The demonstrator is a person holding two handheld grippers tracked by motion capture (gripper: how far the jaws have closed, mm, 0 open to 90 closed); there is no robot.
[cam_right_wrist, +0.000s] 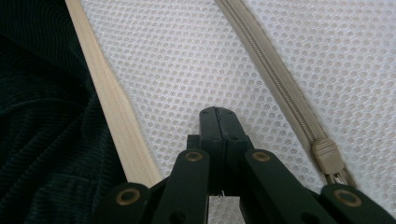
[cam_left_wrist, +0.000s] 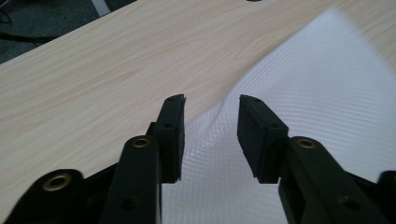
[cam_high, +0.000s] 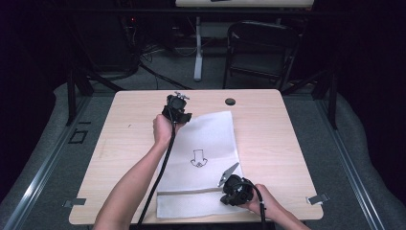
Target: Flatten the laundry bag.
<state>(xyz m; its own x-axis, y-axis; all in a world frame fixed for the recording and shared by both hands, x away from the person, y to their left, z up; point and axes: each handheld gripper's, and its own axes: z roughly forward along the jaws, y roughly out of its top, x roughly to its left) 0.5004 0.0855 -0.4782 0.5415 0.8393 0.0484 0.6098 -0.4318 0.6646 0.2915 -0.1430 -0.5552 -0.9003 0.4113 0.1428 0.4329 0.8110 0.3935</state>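
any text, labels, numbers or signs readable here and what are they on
No readable words, brands or numbers.
One sign: a black outline drawing, seemingly a downward arrow with a shape under it, printed on the white mesh bag; too small to tell whether lettering goes with it.
The bag's beige zipper and its zipper pull bear no marking that can be read.

The white mesh bag (cam_high: pixel 201 163) has its near corner hidden under the right gripper (cam_high: pixel 229 173).

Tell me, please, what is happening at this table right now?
A person works a white mesh zip bag lying flat on the table. The left gripper stands open at the bag's far left corner. The right gripper is shut, low over the bag's near end beside the beige zipper.
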